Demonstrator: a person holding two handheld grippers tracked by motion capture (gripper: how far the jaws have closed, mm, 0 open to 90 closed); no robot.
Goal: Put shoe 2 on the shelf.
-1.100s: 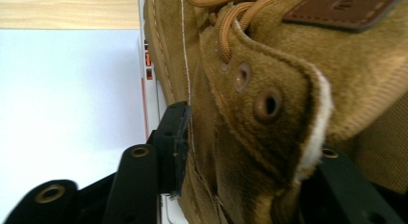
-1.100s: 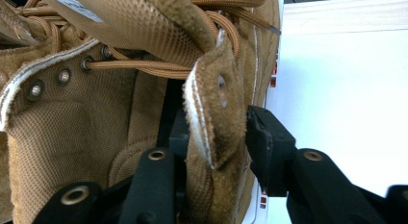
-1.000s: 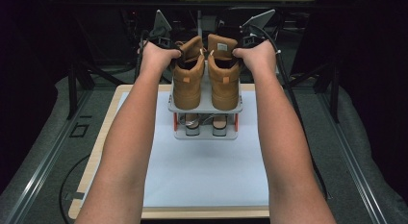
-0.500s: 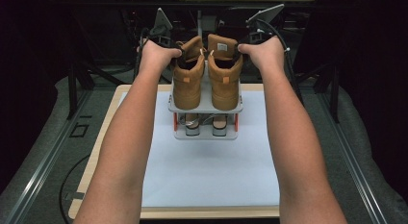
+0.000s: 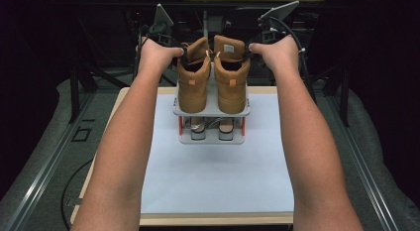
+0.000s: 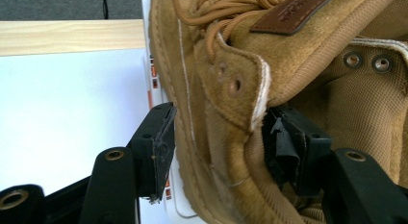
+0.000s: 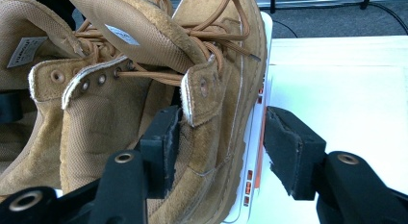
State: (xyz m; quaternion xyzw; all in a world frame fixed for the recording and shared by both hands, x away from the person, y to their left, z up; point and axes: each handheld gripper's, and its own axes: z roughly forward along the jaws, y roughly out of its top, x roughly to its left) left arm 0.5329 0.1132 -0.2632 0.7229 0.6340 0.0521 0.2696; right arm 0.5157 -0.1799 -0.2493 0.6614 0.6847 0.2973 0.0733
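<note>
Both tongs have just been opening: left tongs (image 6: pixel 216 147) straddle the left boot (image 5: pixel 194 80) collar, right tongs (image 7: pixel 223 147) straddle the right boot (image 5: pixel 231 75) collar, pads loose. Boots stand upper centre on the rack (image 5: pixel 212 137). I'd withdraw straight, snagging no laces (image 7: pixel 159 77).
</note>
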